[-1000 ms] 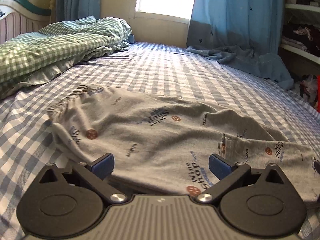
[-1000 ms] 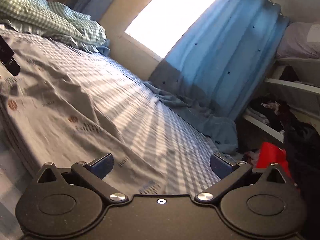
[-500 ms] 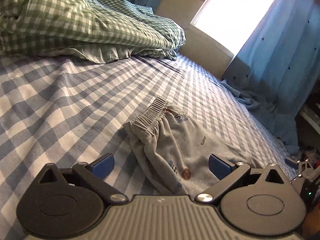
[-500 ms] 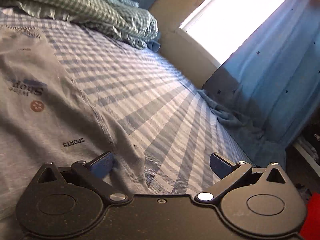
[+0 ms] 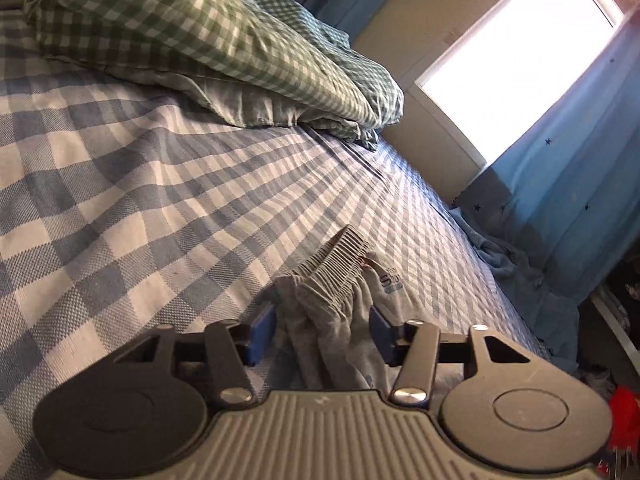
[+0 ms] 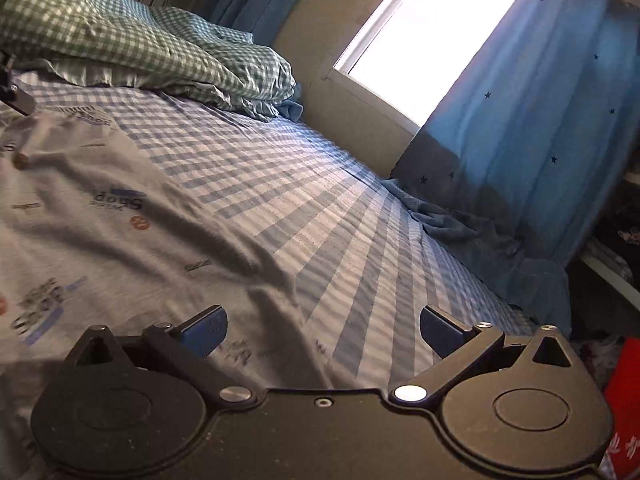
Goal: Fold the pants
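Note:
The grey printed pants (image 6: 120, 232) lie spread flat on the blue checked bed sheet (image 5: 140, 200). In the left wrist view their ribbed waistband corner (image 5: 332, 276) is bunched between the blue pads of my left gripper (image 5: 320, 324). Its jaws are closing, and small gaps still show between the pads and the cloth. My right gripper (image 6: 322, 324) is open, low over the pants' right-hand edge where grey cloth meets the sheet. Nothing is held between its fingers (image 6: 208, 328).
A green checked duvet (image 5: 200, 40) is heaped at the head of the bed. A blue curtain (image 6: 540, 120) hangs beside the bright window and pools on the bed's far edge. Shelves and a red object (image 6: 624, 380) stand past the bed on the right.
My left gripper has closed in on the waistband corner and its jaws have narrowed around it. The right gripper has shifted sideways along the pants and stays open.

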### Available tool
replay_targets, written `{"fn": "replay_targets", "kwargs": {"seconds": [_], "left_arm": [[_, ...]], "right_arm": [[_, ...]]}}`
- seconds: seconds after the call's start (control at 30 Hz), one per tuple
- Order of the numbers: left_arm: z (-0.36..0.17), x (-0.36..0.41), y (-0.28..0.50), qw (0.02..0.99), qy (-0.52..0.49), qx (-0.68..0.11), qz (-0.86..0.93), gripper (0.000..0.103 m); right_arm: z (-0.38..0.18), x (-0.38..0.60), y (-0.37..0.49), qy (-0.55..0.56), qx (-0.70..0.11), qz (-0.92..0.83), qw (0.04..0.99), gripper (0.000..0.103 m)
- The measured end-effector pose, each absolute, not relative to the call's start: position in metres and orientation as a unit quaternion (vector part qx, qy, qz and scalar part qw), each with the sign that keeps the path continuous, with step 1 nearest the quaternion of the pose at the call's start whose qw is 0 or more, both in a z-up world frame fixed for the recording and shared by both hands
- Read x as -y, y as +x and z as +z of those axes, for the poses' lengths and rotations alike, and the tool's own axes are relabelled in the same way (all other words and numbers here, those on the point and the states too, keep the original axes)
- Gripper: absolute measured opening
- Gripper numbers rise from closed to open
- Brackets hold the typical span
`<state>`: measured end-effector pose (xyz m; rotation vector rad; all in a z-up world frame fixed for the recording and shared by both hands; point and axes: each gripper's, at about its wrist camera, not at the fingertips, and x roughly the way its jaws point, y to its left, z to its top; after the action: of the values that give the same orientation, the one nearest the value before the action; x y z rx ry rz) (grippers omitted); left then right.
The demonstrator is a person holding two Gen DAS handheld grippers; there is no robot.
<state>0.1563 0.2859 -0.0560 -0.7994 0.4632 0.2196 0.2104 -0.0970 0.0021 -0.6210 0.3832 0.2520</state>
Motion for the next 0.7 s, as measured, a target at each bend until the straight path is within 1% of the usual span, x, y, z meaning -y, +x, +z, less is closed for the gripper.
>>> {"fn": "replay_targets", "kwargs": {"seconds": [0.03,0.1,0.13,0.23,0.3,0.33,0.4,0.43,0.47,0.53,0.7], "left_arm": [[-0.058,-0.289,0.157,0.885,-0.395,-0.221,0.109,0.047],[-0.06,-0.294,0.158,0.878,-0.411,-0.221,0.108,0.047],[-0.06,-0.295,0.159,0.876,-0.415,-0.222,0.108,0.048],[-0.059,-0.296,0.165,0.873,-0.42,-0.226,0.102,0.059],[-0.057,-0.295,0.171,0.874,-0.413,-0.234,0.107,0.059],[-0.057,-0.294,0.172,0.873,-0.412,-0.236,0.111,0.057],[-0.056,-0.294,0.174,0.868,-0.417,-0.239,0.126,0.041],[-0.056,-0.294,0.175,0.864,-0.421,-0.243,0.13,0.03],[-0.055,-0.295,0.175,0.862,-0.423,-0.244,0.132,0.023],[-0.05,-0.291,0.175,0.869,-0.412,-0.241,0.13,0.018],[-0.018,-0.27,0.178,0.899,-0.358,-0.222,0.115,0.016]], "right_arm": [[0.002,0.101,0.196,-0.293,-0.192,0.121,0.929,0.102],[-0.001,0.105,0.172,-0.277,-0.202,0.115,0.932,0.102],[-0.003,0.106,0.163,-0.272,-0.207,0.113,0.933,0.102],[-0.011,0.102,0.147,-0.265,-0.206,0.112,0.935,0.102],[-0.017,0.094,0.144,-0.27,-0.207,0.107,0.934,0.102],[-0.019,0.09,0.145,-0.277,-0.205,0.102,0.933,0.102],[-0.022,0.082,0.145,-0.293,-0.197,0.095,0.931,0.102],[-0.023,0.08,0.145,-0.299,-0.195,0.093,0.93,0.102],[-0.024,0.078,0.146,-0.301,-0.194,0.092,0.929,0.102],[-0.024,0.081,0.147,-0.296,-0.196,0.093,0.93,0.102],[-0.018,0.088,0.148,-0.273,-0.2,0.102,0.936,0.102]]}}
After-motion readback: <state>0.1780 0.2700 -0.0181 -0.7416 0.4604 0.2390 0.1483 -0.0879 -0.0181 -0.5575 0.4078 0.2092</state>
